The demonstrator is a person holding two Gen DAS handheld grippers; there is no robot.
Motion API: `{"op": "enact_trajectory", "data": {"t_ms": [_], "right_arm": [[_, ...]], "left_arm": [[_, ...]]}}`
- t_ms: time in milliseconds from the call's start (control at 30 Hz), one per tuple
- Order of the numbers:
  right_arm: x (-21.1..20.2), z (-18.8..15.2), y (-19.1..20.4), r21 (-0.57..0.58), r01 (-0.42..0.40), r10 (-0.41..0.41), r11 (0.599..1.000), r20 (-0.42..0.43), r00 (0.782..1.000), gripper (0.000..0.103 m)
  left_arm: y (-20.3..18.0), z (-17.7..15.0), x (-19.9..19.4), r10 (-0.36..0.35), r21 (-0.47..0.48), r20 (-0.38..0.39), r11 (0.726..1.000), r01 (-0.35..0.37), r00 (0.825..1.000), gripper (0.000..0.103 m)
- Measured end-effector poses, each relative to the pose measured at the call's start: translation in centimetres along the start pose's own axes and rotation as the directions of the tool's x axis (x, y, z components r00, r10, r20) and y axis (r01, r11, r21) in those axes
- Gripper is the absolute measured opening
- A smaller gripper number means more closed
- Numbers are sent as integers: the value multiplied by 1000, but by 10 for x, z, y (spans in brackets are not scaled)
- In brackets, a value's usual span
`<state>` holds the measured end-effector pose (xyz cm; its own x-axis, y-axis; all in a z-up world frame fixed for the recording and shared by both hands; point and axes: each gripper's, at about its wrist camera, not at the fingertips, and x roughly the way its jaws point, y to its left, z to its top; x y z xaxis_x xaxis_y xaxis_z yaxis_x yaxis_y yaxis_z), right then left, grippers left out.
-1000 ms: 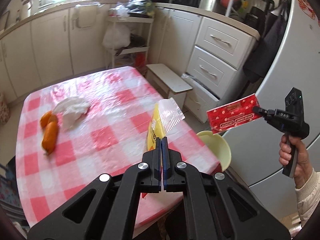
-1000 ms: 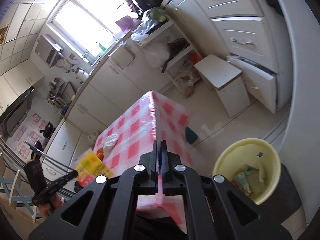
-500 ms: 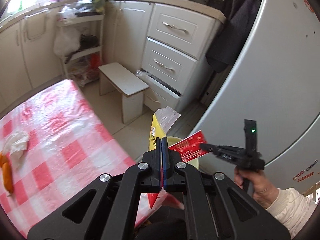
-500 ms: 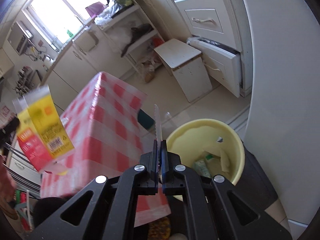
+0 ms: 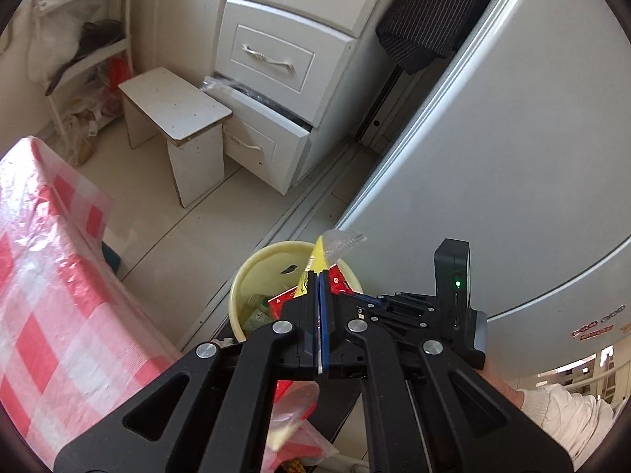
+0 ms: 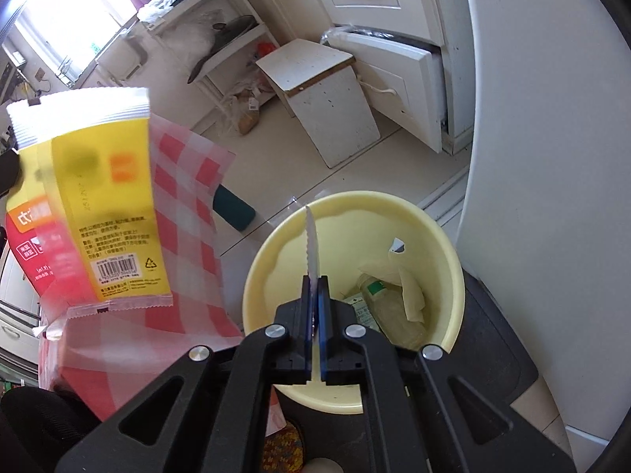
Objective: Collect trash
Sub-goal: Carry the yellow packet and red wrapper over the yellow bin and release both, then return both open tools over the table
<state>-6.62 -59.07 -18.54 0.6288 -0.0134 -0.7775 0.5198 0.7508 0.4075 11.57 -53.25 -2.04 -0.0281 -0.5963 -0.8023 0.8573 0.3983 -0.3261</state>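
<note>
My left gripper (image 5: 318, 276) is shut on a yellow wrapper (image 5: 321, 254) with a clear top edge, held over the pale yellow bin (image 5: 252, 272). The same wrapper shows large at the left of the right wrist view (image 6: 102, 197). My right gripper (image 6: 314, 282) is shut on a red wrapper, seen edge-on as a thin serrated strip (image 6: 311, 240) above the bin (image 6: 434, 236); its red face shows in the left wrist view (image 5: 339, 282), right beside the left fingers. The bin holds several pieces of trash (image 6: 390, 295).
The table with a red-checked cloth (image 5: 47, 295) lies left of the bin. A grey fridge (image 5: 493, 157) stands right of it. A white stool (image 5: 177, 118) and a drawer unit with one drawer ajar (image 5: 272, 118) are behind. The bin sits on a black base (image 6: 493, 335).
Both grippers swung from the table to above the bin, carrying their wrappers. The right gripper came close beside the left. The table's oranges and tissue left the view.
</note>
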Motion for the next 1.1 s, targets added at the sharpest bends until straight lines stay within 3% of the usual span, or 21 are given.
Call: {"op": "enact_trajectory", "data": {"t_ms": [200, 233, 300, 533, 633, 733, 800, 900, 1000, 1067, 1100], "right_arm": [[13, -11, -15, 49, -2, 3, 999, -30, 1000, 5], [15, -13, -19, 57, -4, 6, 998, -40, 999, 9], [17, -18, -23, 71, -10, 14, 997, -45, 999, 47], [8, -26, -34, 106, -6, 10, 994, -34, 999, 53], [0, -30, -34, 114, -15, 17, 993, -21, 1000, 53], [-6, -31, -31, 116, -32, 33, 993, -2, 999, 56], [-13, -32, -24, 98, -42, 41, 994, 9, 999, 57], [-21, -21, -5, 35, -48, 47, 998, 32, 998, 57], [-37, -11, 22, -44, -61, 64, 997, 77, 995, 57], [-46, -2, 47, -103, -76, 87, 992, 107, 990, 58], [-51, 2, 62, -139, -87, 104, 986, 121, 987, 59]], "left_arm": [[1, 1, 30, 1, 3, -62, 1000, -1, 998, 1], [3, 2, 35, 0, 2, -71, 1000, 0, 997, 1], [2, 3, 48, 7, 2, -96, 1000, -7, 995, 1], [0, 3, 87, 70, 11, -172, 998, -70, 983, 2], [0, -1, 84, 107, 25, -169, 994, -104, 980, 10], [4, -7, 59, 158, 15, -104, 987, -157, 982, 22], [12, -13, 28, 200, -20, -34, 979, -201, 979, 41], [41, -28, -38, 269, -104, 111, 961, -258, 957, 52], [78, -51, -90, 391, -171, 162, 915, -364, 906, 52], [115, -78, -131, 499, -265, 180, 855, -447, 848, 56], [137, -97, -154, 565, -331, 178, 806, -491, 806, 61]]}}
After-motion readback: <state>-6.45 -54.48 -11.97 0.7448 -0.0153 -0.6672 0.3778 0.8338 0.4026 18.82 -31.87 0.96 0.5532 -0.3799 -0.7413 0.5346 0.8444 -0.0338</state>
